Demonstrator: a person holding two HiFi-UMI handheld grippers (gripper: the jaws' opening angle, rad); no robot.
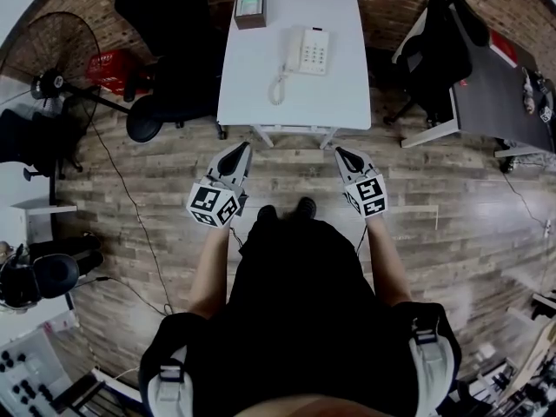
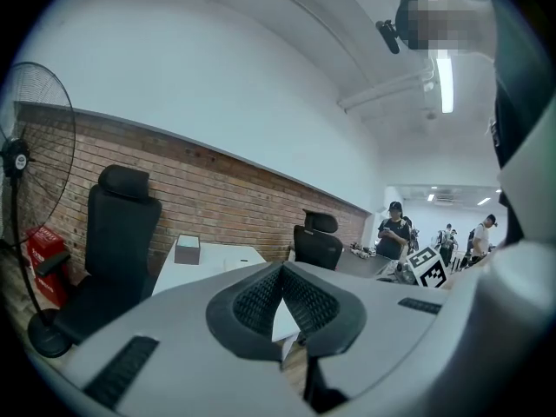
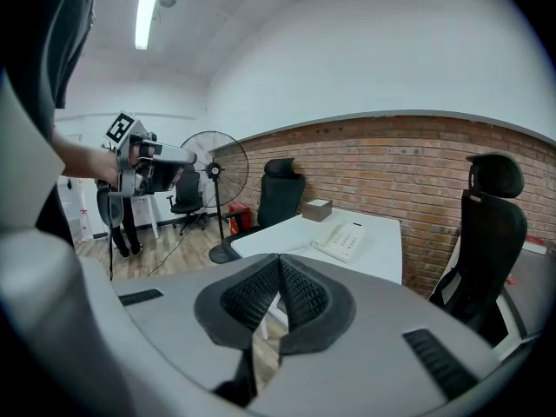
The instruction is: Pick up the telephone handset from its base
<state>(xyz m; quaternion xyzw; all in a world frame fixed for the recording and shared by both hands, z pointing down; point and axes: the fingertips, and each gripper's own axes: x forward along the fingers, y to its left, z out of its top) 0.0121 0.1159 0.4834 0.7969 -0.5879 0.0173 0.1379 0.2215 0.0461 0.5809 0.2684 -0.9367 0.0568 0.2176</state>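
Handset (image 1: 287,53) is seen cradled on the left side of the telephone base (image 1: 314,52). The base is placed on the far half of the white table (image 1: 339,102), roughly midway between the tabletop's left and right edges. A coiled cord (image 1: 277,89) is trailed from the handset toward the near edge. A small brown box (image 1: 250,8) is set at the far left corner.

Left gripper (image 1: 242,150) and right gripper (image 1: 342,153) are held over the wooden floor (image 1: 452,198), short of the tabletop's near edge, well apart from the handset. Both are pointed toward the table.

Left gripper: jaws are pressed together tip to tip, and nothing is caught between them. Right gripper: jaws are likewise closed on themselves, and nothing is held.

A black office chair (image 1: 165,24) is noted off the tabletop's left edge, with a pedestal fan (image 1: 52,59) further left.
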